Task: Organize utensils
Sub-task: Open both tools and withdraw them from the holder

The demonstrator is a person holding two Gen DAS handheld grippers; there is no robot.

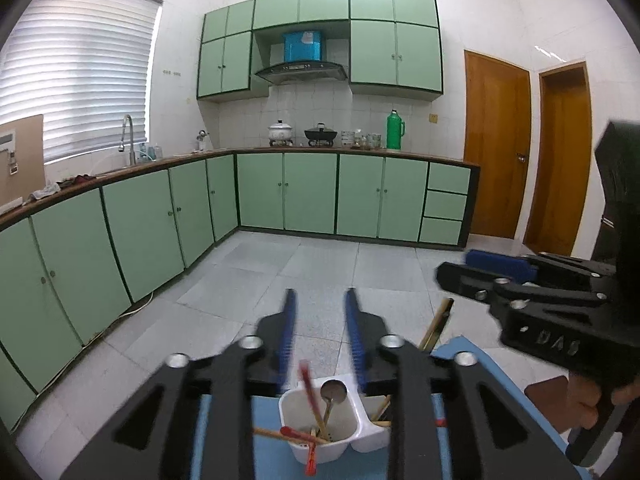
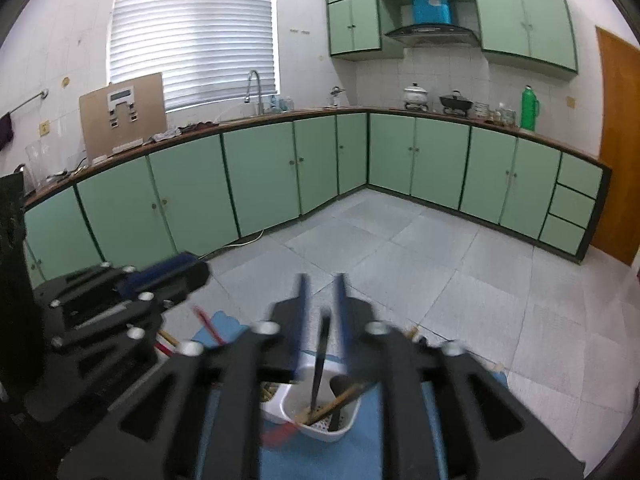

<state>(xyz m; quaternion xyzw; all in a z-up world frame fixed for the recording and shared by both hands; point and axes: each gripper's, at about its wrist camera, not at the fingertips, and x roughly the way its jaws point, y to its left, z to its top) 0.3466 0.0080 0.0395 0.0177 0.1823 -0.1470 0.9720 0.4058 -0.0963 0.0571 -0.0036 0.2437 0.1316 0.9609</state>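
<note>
My left gripper (image 1: 320,296) and right gripper (image 2: 320,280) both hover with jaws spread, pinching nothing, above the white utensil caddy (image 1: 320,436) on the blue mat (image 1: 472,356). A dark utensil (image 2: 320,360) stands loose in the right compartment; I judge that bumping it could tip the light caddy.

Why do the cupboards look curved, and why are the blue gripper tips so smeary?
Both wrist views use fisheye lenses, bending the green cabinets and darkening the corners. In the left wrist view the left gripper pads are motion-blurred; likewise the right gripper in its own view. The window blinds glare white.
</note>
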